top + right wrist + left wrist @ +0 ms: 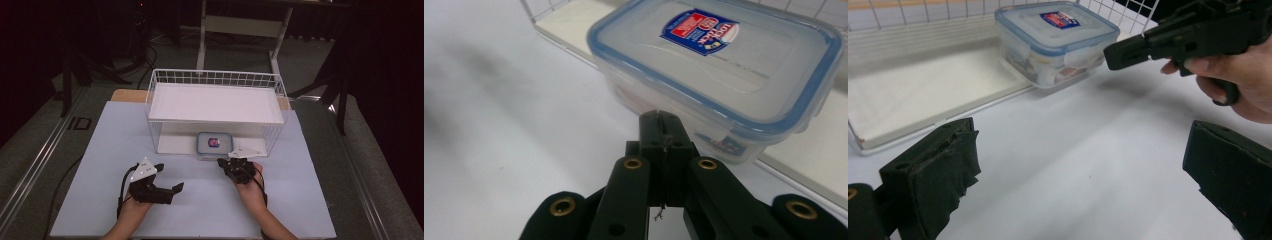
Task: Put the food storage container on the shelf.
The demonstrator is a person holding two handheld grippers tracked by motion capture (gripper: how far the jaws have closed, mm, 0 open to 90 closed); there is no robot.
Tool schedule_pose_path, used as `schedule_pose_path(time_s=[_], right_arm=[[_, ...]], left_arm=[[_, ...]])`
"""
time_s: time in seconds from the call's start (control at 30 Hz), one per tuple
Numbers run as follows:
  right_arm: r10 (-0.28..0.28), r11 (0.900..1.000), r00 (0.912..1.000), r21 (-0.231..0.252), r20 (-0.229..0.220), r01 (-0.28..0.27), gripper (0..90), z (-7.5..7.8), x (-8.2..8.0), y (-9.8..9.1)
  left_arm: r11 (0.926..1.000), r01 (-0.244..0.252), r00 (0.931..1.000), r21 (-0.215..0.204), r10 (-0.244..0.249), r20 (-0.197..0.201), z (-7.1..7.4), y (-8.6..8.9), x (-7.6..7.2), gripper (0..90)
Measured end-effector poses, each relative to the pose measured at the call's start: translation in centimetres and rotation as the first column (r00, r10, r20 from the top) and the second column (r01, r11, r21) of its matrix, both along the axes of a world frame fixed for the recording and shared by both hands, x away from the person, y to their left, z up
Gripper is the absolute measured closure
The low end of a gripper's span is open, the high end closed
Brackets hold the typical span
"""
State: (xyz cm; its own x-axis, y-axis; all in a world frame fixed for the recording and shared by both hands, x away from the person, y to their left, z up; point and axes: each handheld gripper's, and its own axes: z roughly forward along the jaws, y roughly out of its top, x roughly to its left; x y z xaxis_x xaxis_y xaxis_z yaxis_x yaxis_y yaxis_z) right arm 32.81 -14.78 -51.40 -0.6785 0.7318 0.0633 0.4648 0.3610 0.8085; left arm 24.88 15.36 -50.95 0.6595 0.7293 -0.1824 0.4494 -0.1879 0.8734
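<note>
Right hand-held gripper point(226, 161): jaws pressed flat together with nothing between them, tips just short of the near side of the container, seen close up in the right gripper view point(663, 125).
Left hand-held gripper point(169, 178): jaws spread wide and bare, held over the tabletop well to the left of the container; its two black pads stand far apart in the left gripper view point(1083, 165).
Container point(214, 145): clear plastic box with a blue-rimmed snap lid and a red-and-blue label, sitting at the front edge of the basket's lower level, its near side poking out toward the person.
Basket point(165, 80): white wire rack with a white shelf board on top, standing at the middle of the tabletop.
Tabletop point(100, 200): pale blue-white sheet.
</note>
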Motion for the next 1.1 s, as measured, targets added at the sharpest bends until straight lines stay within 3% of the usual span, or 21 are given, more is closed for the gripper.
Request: schedule_pose_path(time_s=[0.27,0.57,1.1], right_arm=[[0.008,1.0000,1.0000,-0.003,-0.005,-0.008,89.9,-0.3,1.0,0.9],[0.009,0.9999,1.0000,-0.009,0.001,-0.009,90.0,-0.7,2.4,2.4],[-0.009,0.9999,0.9999,0.009,-0.008,0.009,89.9,-0.7,4.2,2.8]], left_arm=[[0.9998,-0.003,0.9999,-0.018,0.002,-0.013,-0.4,0.5,0.3,2.3],[1.0000,0.000,0.9997,-0.003,0.000,-0.026,-0.9,0.6,0.6,2.3],[0.9999,0.015,0.9996,0.000,-0.015,-0.025,-1.0,0.3,0.3,2.3]])
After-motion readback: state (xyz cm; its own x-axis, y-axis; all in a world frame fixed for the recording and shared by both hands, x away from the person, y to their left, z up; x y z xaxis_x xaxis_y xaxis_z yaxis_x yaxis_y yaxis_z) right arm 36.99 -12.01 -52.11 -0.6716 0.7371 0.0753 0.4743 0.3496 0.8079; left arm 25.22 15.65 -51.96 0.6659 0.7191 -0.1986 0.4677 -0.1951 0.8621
